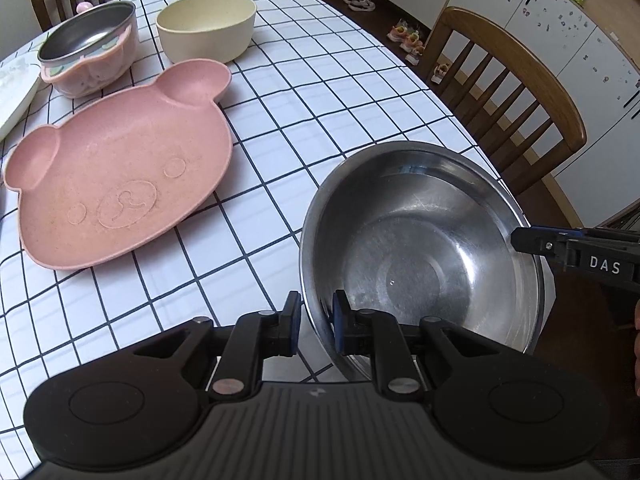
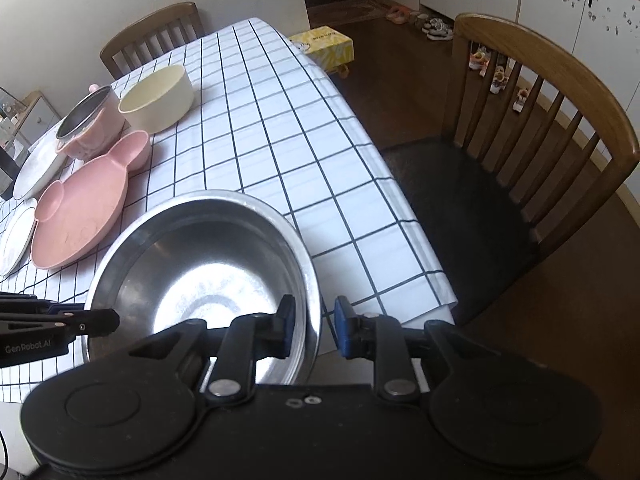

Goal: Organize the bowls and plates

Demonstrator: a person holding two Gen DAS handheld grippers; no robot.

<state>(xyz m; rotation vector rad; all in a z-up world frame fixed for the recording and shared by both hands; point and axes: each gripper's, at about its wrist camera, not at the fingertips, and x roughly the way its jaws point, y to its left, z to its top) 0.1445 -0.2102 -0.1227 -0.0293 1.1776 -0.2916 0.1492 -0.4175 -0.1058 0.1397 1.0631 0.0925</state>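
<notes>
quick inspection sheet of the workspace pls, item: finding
surface: table with checked cloth, steel bowl near its edge
job's things: steel bowl; bear plate; cream bowl; pink pot; white plates at the left
clutter: nothing seen on the table
grippers: left gripper shut on the steel bowl's rim; right gripper straddles the opposite rim, a gap shows beside one pad
cables: one dark cable at the lower left of the right view
surroundings: wooden chairs, yellow box, shoes on the floor, white cabinets

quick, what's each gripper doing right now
Left gripper: closed on the steel bowl's rim.
Right gripper: open, straddling the opposite rim, not pressing.
</notes>
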